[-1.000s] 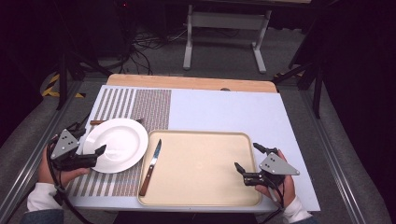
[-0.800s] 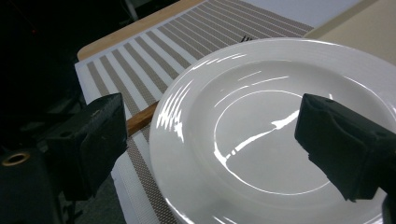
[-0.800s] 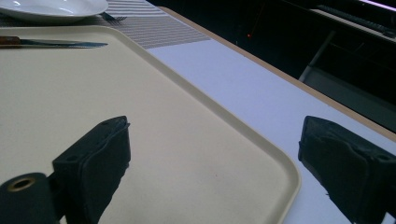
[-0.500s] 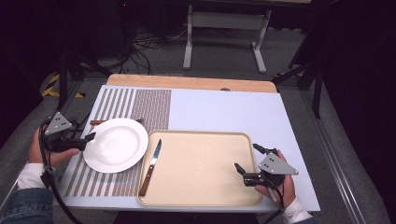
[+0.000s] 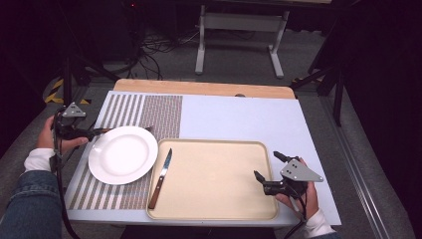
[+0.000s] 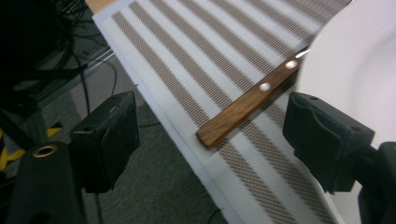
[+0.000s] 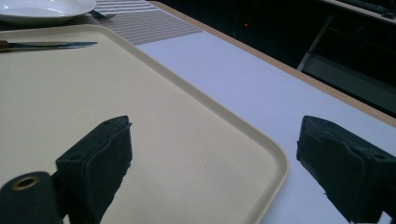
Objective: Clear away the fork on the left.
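Observation:
A white plate [image 5: 123, 154] lies on the striped mat. A fork's wooden handle [image 5: 103, 131] sticks out from under the plate's far left rim, and its tines [image 5: 149, 128] show on the other side. My left gripper [image 5: 89, 133] is at the table's left edge and points at that handle. Its jaws have just been closing a little. In the left gripper view the left gripper [image 6: 212, 128] is open, and the handle [image 6: 247, 105] ends just ahead of the gap, untouched, beside the plate [image 6: 364, 56]. My right gripper [image 5: 265, 165] hovers open over the tray's right side, empty [image 7: 212, 154].
A beige tray [image 5: 214, 149] fills the table's front middle. A wooden-handled knife [image 5: 160, 178] lies along its left side. The striped mat [image 5: 149, 107] covers the left of the white tabletop [image 5: 239, 117]. Metal frames and cables stand beyond the far edge.
My left gripper has drawn off the plate's near left rim and moved away along the table's left edge to the fork handle. Plate, knife and right gripper have stayed put.

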The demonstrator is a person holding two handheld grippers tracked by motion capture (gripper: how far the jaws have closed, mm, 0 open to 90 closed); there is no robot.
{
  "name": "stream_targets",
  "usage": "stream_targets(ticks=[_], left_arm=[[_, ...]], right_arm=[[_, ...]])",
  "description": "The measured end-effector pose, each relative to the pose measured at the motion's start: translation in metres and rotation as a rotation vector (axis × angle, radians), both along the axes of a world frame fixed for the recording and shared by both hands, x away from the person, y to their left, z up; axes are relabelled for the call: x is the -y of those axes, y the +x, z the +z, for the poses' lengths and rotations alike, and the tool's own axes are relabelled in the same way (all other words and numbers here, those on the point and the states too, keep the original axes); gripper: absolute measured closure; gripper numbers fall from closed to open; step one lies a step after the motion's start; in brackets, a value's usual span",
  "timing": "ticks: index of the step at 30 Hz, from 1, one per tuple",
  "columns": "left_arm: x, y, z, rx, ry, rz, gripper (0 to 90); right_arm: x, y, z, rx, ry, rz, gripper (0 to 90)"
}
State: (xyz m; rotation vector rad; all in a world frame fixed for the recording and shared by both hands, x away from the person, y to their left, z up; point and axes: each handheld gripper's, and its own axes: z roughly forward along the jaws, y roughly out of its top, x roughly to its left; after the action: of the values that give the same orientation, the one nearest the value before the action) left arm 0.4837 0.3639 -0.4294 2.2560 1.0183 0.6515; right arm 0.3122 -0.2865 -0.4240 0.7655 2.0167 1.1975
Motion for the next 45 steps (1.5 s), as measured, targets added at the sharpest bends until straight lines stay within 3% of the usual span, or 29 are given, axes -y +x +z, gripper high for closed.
stream_targets(ticks=[1, 4, 10, 13, 19, 20, 22, 25, 26, 28, 29, 35, 42, 44, 45], left_arm=[[0.000, 0.000, 0.000, 0.000, 0.000, 0.000, 19.9], [-0.004, 0.015, -0.011, -0.059, 0.026, 0.016, 19.9], [0.000, 0.025, -0.013, -0.084, 0.080, -0.007, 21.1], [0.006, 0.034, -0.015, -0.128, 0.121, -0.043, 22.1], [0.014, 0.043, -0.016, -0.168, 0.142, -0.101, 26.0], [0.017, 0.045, -0.016, -0.205, 0.141, -0.136, 26.0], [0.020, 0.046, -0.014, -0.223, 0.153, -0.164, 33.6], [0.021, 0.047, -0.014, -0.228, 0.157, -0.169, 35.7], [0.022, 0.048, -0.013, -0.254, 0.153, -0.188, 37.7], [0.024, 0.048, -0.011, -0.269, 0.153, -0.209, 48.7], [0.027, 0.048, -0.011, -0.263, 0.166, -0.216, 55.9], [0.033, 0.049, -0.010, -0.253, 0.197, -0.224, 69.9], [0.038, 0.048, -0.010, -0.244, 0.221, -0.224, 75.2], [0.039, 0.046, -0.010, -0.223, 0.228, -0.211, 75.2], [0.040, 0.045, -0.010, -0.214, 0.252, -0.194, 75.2]], right_arm=[[0.000, 0.000, 0.000, 0.000, 0.000, 0.000, 11.1], [0.000, 0.001, 0.000, -0.005, -0.010, -0.014, 11.1], [0.005, 0.004, -0.001, -0.014, -0.007, -0.035, 11.2], [0.007, 0.004, -0.001, -0.015, -0.003, -0.043, 11.1], [0.008, 0.005, -0.001, -0.020, -0.003, -0.045, 11.2], [0.008, 0.005, -0.001, -0.026, 0.009, -0.040, 11.3], [0.012, 0.008, -0.001, -0.039, 0.043, -0.041, 11.5], [0.013, 0.009, -0.002, -0.038, 0.039, -0.044, 11.4], [0.014, 0.009, -0.002, -0.038, 0.040, -0.044, 11.4], [0.014, 0.010, -0.003, -0.053, 0.039, -0.036, 11.4], [0.014, 0.011, -0.004, -0.056, 0.037, -0.032, 11.4], [0.010, 0.012, -0.007, -0.073, 0.017, -0.017, 11.4], [0.009, 0.013, -0.009, -0.080, 0.005, -0.013, 11.4], [0.009, 0.013, -0.009, -0.085, 0.005, -0.012, 11.4], [0.008, 0.013, -0.009, -0.085, 0.004, -0.012, 11.4]])
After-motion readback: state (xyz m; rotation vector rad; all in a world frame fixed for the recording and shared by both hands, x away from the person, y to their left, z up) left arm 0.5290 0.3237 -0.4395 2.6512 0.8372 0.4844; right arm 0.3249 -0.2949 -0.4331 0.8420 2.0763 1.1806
